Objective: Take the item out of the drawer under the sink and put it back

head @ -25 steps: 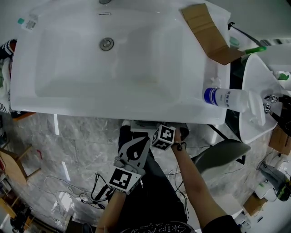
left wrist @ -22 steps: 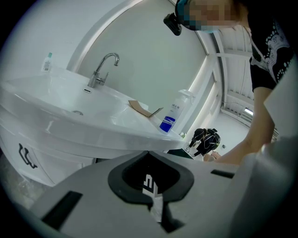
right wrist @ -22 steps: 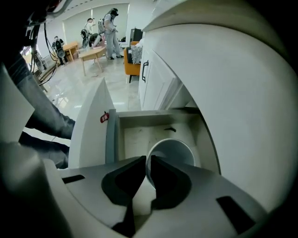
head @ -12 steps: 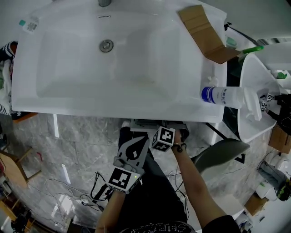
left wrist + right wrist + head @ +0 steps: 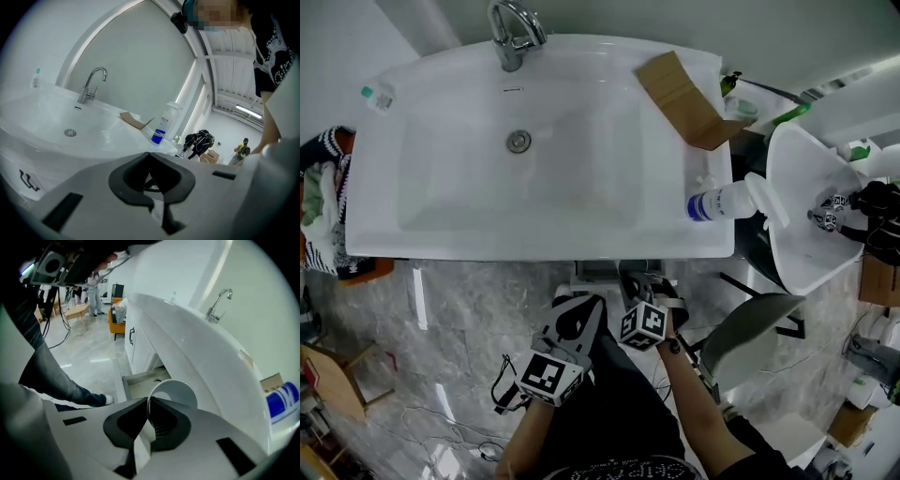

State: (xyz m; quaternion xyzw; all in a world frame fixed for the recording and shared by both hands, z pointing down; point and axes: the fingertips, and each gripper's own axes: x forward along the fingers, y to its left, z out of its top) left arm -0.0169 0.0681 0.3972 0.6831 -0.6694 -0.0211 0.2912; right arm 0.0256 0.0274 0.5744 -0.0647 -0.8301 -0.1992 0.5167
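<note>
Right hand-held gripper [image 5: 148, 399] just clamped the white cup [image 5: 179, 393] and rose; left hand-held gripper [image 5: 148, 155] jaws together.

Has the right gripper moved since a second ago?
Yes. In the head view the right gripper has drawn back from the sink's front edge toward the person; its jaws have just been closing on a white cup.

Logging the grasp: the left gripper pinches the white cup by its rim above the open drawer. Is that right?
Wrong gripper: the right gripper pinches the white cup by its rim above the open drawer, as the right gripper view shows. The left gripper holds nothing.
</note>
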